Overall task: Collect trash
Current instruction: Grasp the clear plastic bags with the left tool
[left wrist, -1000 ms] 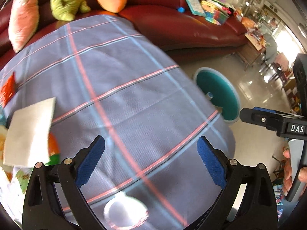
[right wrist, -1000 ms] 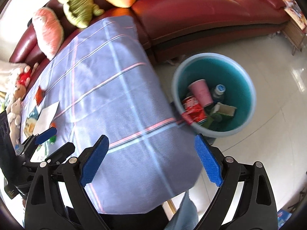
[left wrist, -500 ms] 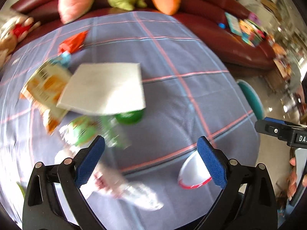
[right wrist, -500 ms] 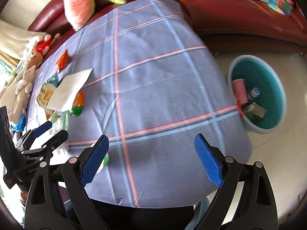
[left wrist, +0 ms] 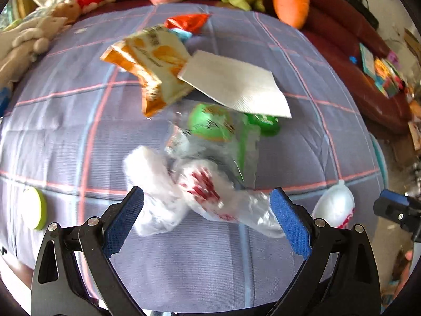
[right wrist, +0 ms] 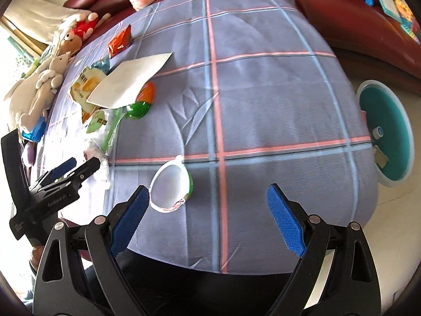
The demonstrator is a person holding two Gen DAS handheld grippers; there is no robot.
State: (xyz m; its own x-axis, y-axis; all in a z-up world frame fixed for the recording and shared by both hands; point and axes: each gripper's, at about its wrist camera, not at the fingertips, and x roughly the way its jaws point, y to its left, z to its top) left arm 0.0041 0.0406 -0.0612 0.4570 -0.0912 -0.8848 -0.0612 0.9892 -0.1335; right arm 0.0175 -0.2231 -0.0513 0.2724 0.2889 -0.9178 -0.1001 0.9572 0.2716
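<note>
Trash lies on a blue plaid tablecloth (left wrist: 65, 137): an orange snack bag (left wrist: 150, 63), a white napkin (left wrist: 234, 84), a green-lidded cup (left wrist: 210, 123), a red wrapper (left wrist: 186, 22) and a crumpled clear plastic bag (left wrist: 189, 187). My left gripper (left wrist: 208, 218) hovers open just above the plastic bag, a finger on each side. A white paper cup (right wrist: 171, 184) lies on its side just ahead of the left finger of my open, empty right gripper (right wrist: 208, 216). The teal bin (right wrist: 386, 131) stands on the floor to the right, with trash inside.
A dark red sofa (right wrist: 368, 26) with plush toys (right wrist: 47, 79) and books wraps around the table's far side. A green-rimmed lid (left wrist: 34, 208) lies at the left. The left gripper (right wrist: 65, 173) shows at the left edge of the right wrist view.
Both grippers swung left from the bin side toward the trash pile. The left one now sits over the plastic bag; the paper cup has come in front of the right one.
</note>
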